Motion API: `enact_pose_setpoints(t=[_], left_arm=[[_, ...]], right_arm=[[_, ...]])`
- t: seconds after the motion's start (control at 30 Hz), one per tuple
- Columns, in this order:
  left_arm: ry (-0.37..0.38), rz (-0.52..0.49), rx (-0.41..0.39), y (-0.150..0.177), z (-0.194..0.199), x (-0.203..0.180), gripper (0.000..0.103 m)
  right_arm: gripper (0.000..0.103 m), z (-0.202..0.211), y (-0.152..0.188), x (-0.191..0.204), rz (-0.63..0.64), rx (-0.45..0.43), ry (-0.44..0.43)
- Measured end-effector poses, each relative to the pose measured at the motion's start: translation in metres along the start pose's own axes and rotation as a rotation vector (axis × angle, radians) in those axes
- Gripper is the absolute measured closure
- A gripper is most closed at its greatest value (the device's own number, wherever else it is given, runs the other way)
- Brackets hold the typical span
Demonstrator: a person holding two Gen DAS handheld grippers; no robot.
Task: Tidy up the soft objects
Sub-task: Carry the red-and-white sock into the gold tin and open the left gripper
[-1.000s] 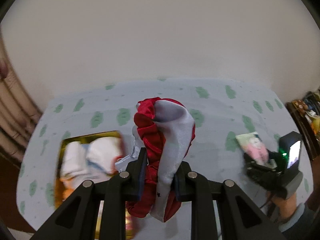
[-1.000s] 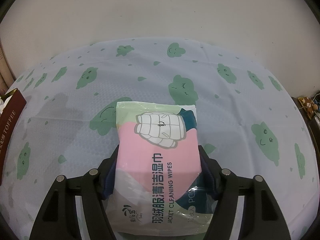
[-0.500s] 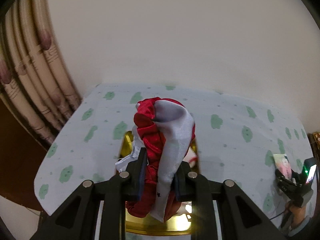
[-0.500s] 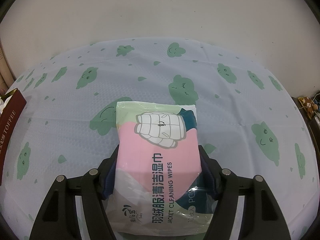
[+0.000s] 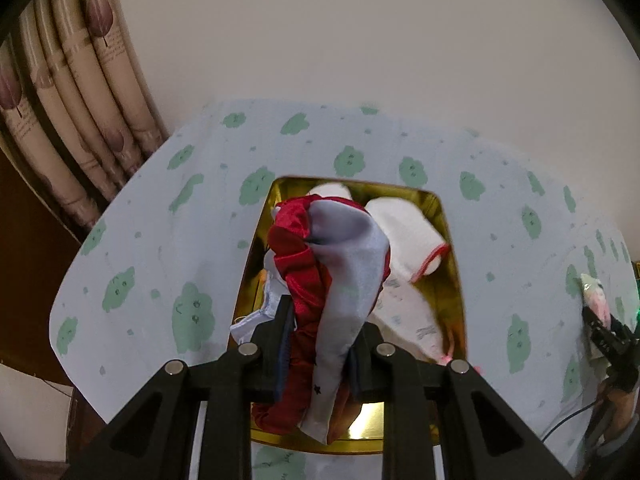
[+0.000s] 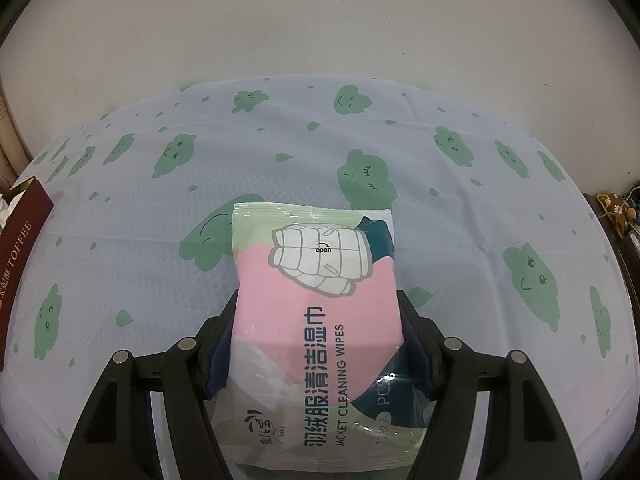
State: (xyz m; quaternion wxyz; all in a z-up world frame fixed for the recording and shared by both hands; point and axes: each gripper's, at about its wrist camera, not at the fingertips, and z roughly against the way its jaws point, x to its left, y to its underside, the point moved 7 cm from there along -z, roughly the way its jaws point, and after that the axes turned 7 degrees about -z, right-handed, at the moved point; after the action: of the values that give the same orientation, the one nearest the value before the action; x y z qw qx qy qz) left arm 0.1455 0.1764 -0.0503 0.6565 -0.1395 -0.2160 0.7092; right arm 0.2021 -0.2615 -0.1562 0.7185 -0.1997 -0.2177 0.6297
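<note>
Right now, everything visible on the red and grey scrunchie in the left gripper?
The scrunchie is shiny, satin-looking cloth: a ruffled red band plus a smooth pale grey panel with tiny dark stars near its lower end. It stands upright, pinched by the left gripper, both pads pressing its sides, its tail hanging below them. It hangs over the gold tray, apparently apart from the white cloths inside.

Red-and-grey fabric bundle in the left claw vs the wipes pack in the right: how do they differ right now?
The fabric bundle is crumpled satin-like cloth, red and pale grey; the wipes pack is a flat printed packet, pink, green and teal. The bundle hangs in front of the gold tin that holds white cloths; the pack is over bare tablecloth. Shared: each is clamped between a claw's pads.
</note>
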Motion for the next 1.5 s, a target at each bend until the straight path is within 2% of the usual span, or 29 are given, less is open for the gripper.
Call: enact_pose_setpoints(t=[0.17,0.3,0.4,0.53,0.73,0.93,1.03,1.43,1.47,1.5], left_arm=[[0.025,0.008,0.01,0.009,-0.015,0.006,0.078],[0.035,0.015,0.005,0.012,-0.02,0.01,0.073],[0.045,-0.006,0.006,0.012,-0.019,0.009,0.064],[0.064,-0.048,0.004,0.012,-0.012,0.005,0.062],[0.099,-0.065,-0.066,0.006,0.009,0.004,0.062],[0.122,-0.03,-0.085,-0.002,0.02,0.013,0.062],[0.12,-0.002,-0.126,-0.007,0.03,0.021,0.062],[0.177,-0.005,-0.194,-0.019,0.05,0.02,0.062],[0.175,-0.005,-0.198,-0.019,0.049,0.02,0.061],[0.172,-0.004,-0.199,-0.019,0.047,0.019,0.055]], right_arm=[[0.036,0.0,0.0,0.0,0.0,0.0,0.0],[0.036,0.0,0.0,0.0,0.0,0.0,0.0],[0.036,0.0,0.0,0.0,0.0,0.0,0.0],[0.035,0.0,0.0,0.0,0.0,0.001,0.0],[0.035,0.0,0.0,0.0,-0.001,0.001,-0.001],[0.035,0.0,0.0,0.0,0.0,0.0,0.0],[0.035,0.0,0.0,0.0,0.0,0.001,0.0],[0.035,0.0,0.0,0.0,-0.001,0.0,-0.001],[0.035,0.0,0.0,0.0,0.0,0.001,-0.001],[0.036,0.0,0.0,0.0,0.0,0.001,-0.002]])
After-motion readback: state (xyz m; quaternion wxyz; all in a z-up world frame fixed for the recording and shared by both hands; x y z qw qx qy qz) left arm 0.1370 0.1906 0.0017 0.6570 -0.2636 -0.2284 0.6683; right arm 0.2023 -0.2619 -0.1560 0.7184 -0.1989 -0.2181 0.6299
